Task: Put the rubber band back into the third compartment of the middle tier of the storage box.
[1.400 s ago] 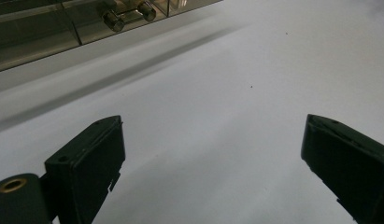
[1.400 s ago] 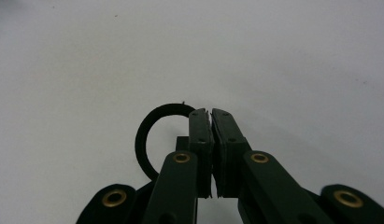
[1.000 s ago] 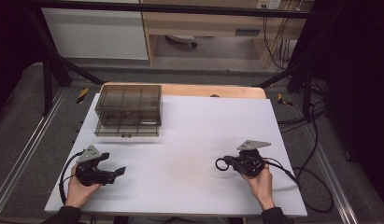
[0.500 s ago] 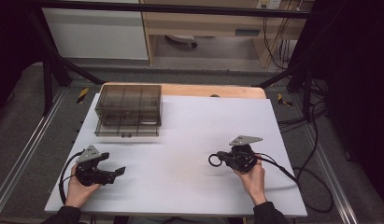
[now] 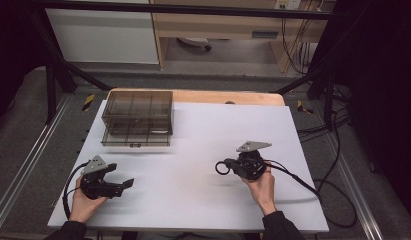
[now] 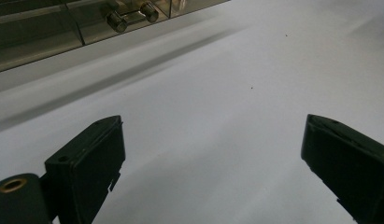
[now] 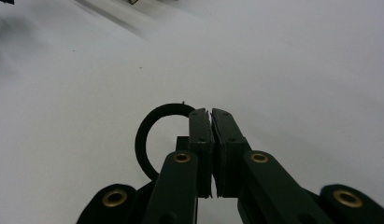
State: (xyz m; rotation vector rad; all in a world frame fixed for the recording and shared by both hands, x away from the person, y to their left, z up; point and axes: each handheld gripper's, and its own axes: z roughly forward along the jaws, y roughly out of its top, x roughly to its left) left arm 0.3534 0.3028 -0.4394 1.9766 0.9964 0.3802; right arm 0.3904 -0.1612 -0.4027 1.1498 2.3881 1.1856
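left gripper (image 5: 124, 185): jaws wide apart, nothing between them, low over white table (image 5: 203, 145) near its front left corner | right gripper (image 5: 224, 168): jaws pressed together, pinching a black ring (image 7: 154, 135) (hanging beside the jaws), right of centre | smoky drawer box (image 5: 138, 117): back left, well apart from both

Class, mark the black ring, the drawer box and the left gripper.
black ring (image 5: 222, 167), high view, its left rim.
drawer box (image 5: 138, 104), high view, its top face.
left gripper (image 5: 127, 184), high view, between its open jaws.
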